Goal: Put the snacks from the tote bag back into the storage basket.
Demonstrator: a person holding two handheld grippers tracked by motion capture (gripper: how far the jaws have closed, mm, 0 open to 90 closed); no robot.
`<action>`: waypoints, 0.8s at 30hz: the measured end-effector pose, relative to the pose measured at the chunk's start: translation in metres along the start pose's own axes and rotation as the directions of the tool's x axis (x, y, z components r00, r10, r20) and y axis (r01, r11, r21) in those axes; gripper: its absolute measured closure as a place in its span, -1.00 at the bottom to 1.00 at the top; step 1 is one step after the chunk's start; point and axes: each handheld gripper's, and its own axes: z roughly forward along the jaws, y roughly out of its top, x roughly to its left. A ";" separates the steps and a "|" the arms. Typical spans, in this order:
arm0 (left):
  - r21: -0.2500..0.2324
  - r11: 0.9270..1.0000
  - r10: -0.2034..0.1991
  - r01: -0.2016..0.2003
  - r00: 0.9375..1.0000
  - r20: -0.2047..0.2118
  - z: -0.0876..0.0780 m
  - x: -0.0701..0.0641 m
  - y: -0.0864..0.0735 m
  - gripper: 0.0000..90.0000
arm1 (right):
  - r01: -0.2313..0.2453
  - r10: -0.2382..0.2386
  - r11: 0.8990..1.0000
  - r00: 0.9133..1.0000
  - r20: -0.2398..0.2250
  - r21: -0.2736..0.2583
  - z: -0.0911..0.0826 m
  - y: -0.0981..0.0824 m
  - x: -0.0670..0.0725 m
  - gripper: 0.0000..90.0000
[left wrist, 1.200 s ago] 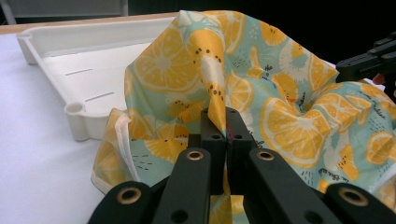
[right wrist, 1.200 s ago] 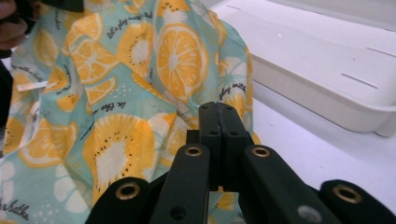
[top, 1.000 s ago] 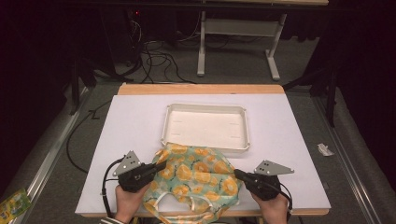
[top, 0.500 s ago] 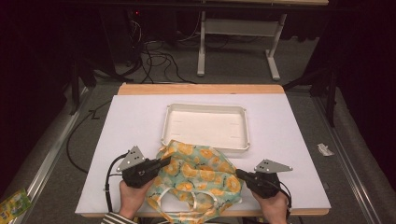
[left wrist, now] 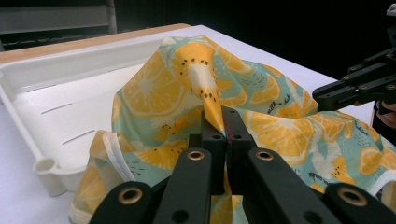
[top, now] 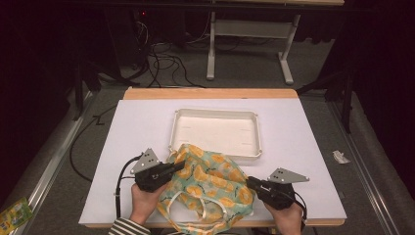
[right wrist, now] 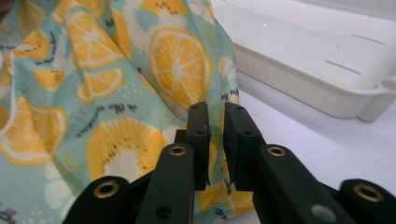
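A white table [top: 147, 127] holds a white tray [top: 215, 132], with an orange-print cloth bag [top: 210, 181] bunched at the near edge between both grippers. The left gripper [left wrist: 219, 126] is clenched on a raised fold of bag. The right gripper [right wrist: 215, 123] has just been parting, jaws slightly apart, cloth edge between them.

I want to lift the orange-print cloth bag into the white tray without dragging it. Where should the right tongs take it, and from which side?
Probably the bag's right edge nearest the right tongs, approached from the right and low over the table. The fabric lies slack there beside the parted jaws, so a fold can slip between them. The left tongs already pinch a raised fold on the opposite side, beside the tray.
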 end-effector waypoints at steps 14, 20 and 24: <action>0.009 1.000 -0.006 0.005 1.000 0.008 0.007 0.000 0.002 1.00 | 0.074 -0.077 0.997 0.993 -0.086 -0.032 0.000 0.023 0.027 0.40; 0.013 1.000 -0.002 0.002 1.000 0.009 0.009 -0.002 0.002 1.00 | 0.084 -0.086 0.996 0.987 -0.133 -0.020 0.011 0.028 0.033 0.22; 0.013 1.000 0.001 -0.001 1.000 0.013 0.010 -0.003 0.003 1.00 | 0.093 -0.093 0.996 0.985 -0.148 -0.008 0.019 0.030 0.037 0.15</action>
